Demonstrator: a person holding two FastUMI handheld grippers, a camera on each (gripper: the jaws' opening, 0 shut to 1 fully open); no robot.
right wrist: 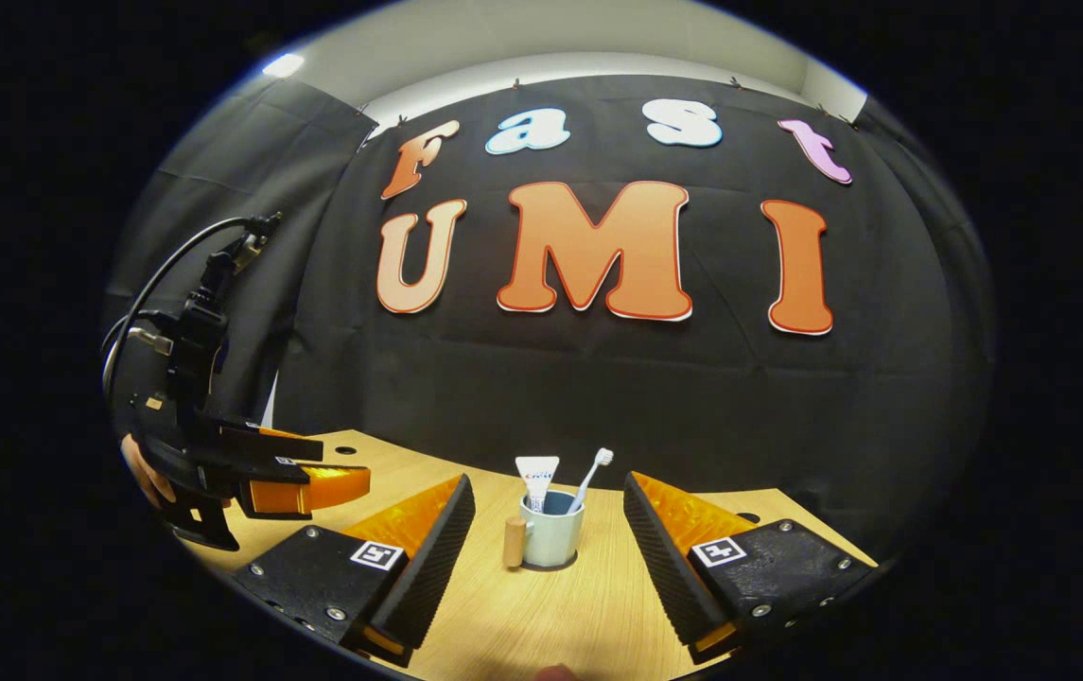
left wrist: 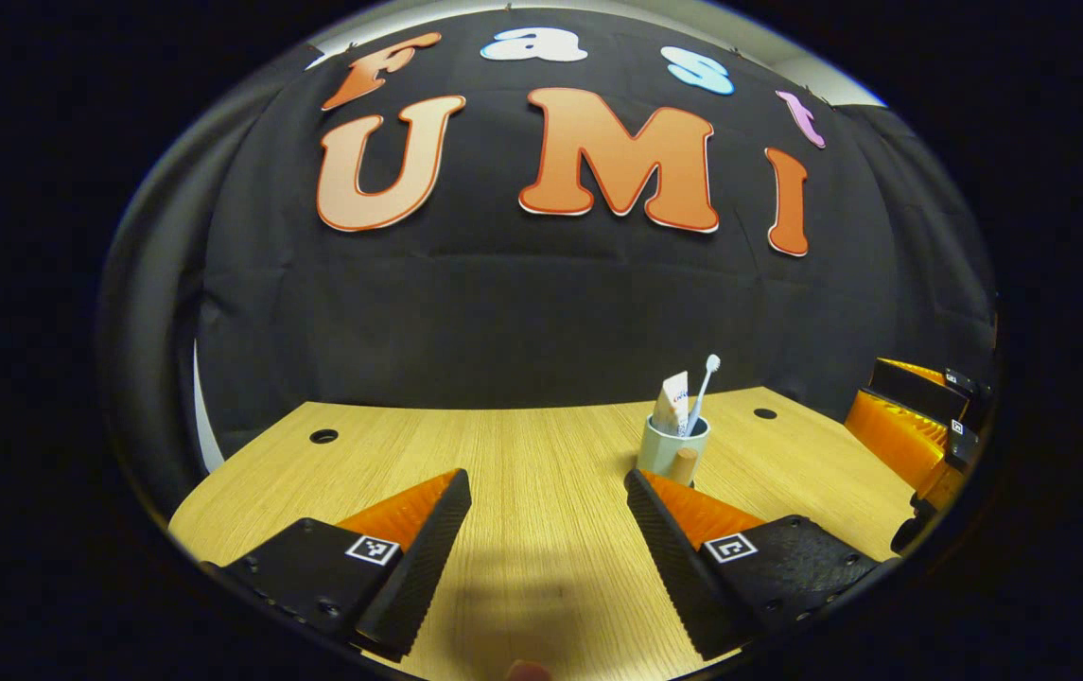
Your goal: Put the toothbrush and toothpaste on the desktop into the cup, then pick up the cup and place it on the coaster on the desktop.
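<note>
A pale green cup [left wrist: 669, 446] with a wooden handle [left wrist: 685, 465] stands upright on the wooden desktop [left wrist: 522, 454]. The toothpaste tube [left wrist: 672, 402] and the white toothbrush [left wrist: 704, 383] stand inside it. My left gripper [left wrist: 549, 492] is open and holds nothing; the cup is beyond its right finger. In the right gripper view the cup [right wrist: 552, 537] stands just ahead, between the open fingers of my right gripper [right wrist: 549, 484], untouched, with toothpaste [right wrist: 537, 478] and toothbrush [right wrist: 591, 478] sticking up. A thin dark rim [right wrist: 550, 567] shows under its base; I cannot tell if it is the coaster.
The right gripper [left wrist: 919, 426] hangs at the right edge of the left gripper view. The left gripper [right wrist: 309, 487], held by a hand [right wrist: 146, 473], is at the left over the desk corner. Round cable holes [left wrist: 323, 436] [left wrist: 765, 413] mark the desktop's back.
</note>
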